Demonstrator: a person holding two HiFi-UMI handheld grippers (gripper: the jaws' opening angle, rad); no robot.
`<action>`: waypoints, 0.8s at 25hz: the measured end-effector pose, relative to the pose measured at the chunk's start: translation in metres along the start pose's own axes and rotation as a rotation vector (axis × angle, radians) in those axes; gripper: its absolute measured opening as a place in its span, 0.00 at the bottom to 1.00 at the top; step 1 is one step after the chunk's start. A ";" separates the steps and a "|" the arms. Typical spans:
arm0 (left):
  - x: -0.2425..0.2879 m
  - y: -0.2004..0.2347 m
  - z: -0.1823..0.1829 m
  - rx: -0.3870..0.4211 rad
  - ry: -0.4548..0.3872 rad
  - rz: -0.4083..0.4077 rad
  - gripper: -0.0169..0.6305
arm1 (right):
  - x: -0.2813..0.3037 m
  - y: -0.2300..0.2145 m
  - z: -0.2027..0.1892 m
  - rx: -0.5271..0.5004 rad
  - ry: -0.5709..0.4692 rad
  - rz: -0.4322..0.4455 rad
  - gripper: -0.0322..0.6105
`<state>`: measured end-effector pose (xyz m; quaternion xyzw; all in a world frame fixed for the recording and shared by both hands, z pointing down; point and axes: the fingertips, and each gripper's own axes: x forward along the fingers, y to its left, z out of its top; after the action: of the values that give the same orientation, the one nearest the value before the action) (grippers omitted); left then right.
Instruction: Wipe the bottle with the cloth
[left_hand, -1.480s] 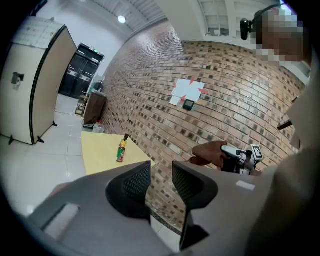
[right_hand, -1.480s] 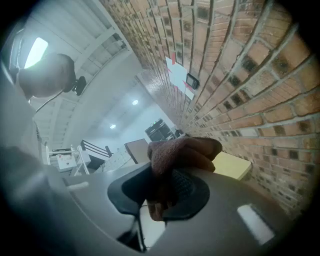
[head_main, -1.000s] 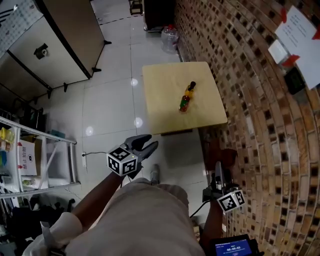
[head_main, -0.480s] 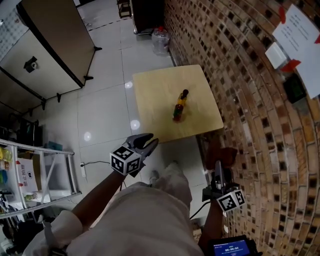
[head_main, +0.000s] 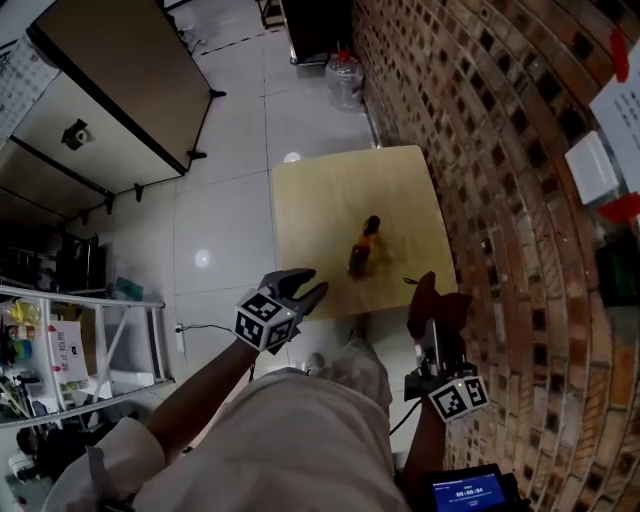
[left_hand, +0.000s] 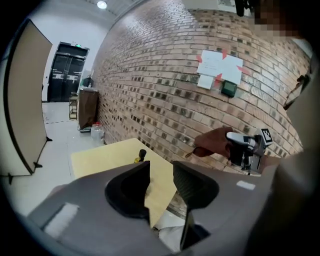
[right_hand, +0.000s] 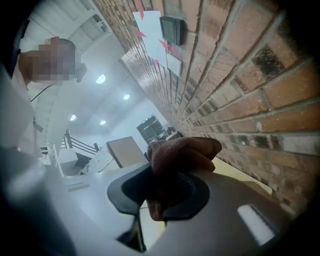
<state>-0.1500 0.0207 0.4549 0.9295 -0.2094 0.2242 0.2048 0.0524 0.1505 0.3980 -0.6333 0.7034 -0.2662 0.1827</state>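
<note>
**Bottle half hidden, cloth clamped, both grippers short of the table**

In the left gripper view the bottle (left_hand: 141, 154) shows only its black cap and a bit of yellow below it; the near jaw covers the rest. In the head view blur smears it, so the label cannot be read. What shows there is a dark top, a yellow-orange body and a red and green band lower down.

The bottle is on the pale wooden table (head_main: 320, 200), right of the middle and toward the near edge, not far from the brick wall (head_main: 520, 200). As far as can be told it stands upright, long axis vertical, cap up. The steep head view draws it out into a streak with the cap toward the table's far edge.

The left gripper (head_main: 310, 282) hangs just off the table's near edge. Its jaws are apart and have just been opening, with nothing between them.

The right gripper (head_main: 434, 330) is clenched on a reddish-brown cloth (head_main: 432, 298). The cloth bunches over the jaw tips and hides them from the head view. This gripper is close to the wall by the table's near right corner, apart from the bottle.
</note>
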 end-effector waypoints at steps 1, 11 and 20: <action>0.008 0.001 0.004 0.004 0.014 0.004 0.27 | 0.011 -0.005 0.006 -0.001 0.009 0.008 0.15; 0.101 0.024 0.033 0.022 0.112 0.051 0.28 | 0.100 -0.028 0.036 -0.014 0.098 0.160 0.15; 0.195 0.056 0.005 0.187 0.273 0.107 0.34 | 0.143 -0.070 0.027 0.010 0.179 0.182 0.15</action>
<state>-0.0172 -0.0864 0.5646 0.8929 -0.2073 0.3772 0.1318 0.1047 0.0012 0.4304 -0.5398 0.7699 -0.3075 0.1460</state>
